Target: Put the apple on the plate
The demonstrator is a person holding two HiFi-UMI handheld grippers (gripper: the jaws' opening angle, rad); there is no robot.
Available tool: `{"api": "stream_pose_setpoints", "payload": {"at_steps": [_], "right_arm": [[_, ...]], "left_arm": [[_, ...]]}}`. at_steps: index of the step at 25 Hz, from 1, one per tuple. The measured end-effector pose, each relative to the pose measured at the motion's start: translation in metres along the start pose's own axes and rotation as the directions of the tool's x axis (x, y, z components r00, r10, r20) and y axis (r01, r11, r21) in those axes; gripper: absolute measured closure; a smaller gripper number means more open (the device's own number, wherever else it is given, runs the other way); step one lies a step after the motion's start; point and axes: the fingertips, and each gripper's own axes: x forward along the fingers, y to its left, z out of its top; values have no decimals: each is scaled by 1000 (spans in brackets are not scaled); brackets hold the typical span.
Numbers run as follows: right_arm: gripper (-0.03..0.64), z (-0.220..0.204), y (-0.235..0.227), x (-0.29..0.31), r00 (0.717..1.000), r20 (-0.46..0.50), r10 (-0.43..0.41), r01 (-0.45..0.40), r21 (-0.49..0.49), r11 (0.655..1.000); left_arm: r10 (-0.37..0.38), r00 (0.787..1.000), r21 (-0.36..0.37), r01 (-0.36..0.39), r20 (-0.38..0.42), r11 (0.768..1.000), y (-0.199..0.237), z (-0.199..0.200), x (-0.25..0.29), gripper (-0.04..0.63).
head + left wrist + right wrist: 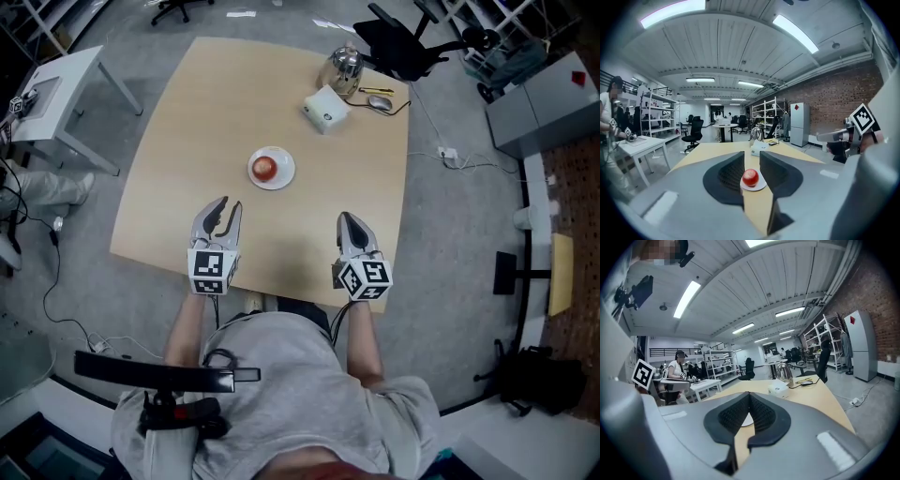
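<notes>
Apple: sat on the plate, just above the middle of the head view.
Plate: white, lay on the tan bench, well apart from both tools.
Left tool: below and left of the apple, jaws a little apart, nothing between them (the apple showed beyond the gap).
Right tool: below and right, jaw tips together, empty.
Upper right of bench: white box beside a shiny kettle.

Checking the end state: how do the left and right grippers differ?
On the left gripper the jaws stand apart; on the right gripper they meet at the tips. The left gripper looks straight at the apple on the plate; the right gripper sees only the plate's edge. Both hold nothing.
</notes>
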Motion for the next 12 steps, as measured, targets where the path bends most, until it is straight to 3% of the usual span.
{"api": "stream_pose_setpoints", "payload": {"at_steps": [12], "right_arm": [[611,-9,19,-22,1000,7,-4,4,-6,1000]], "left_arm": [[36,999,-10,-35,21,999,10,-2,-50,514]]}}
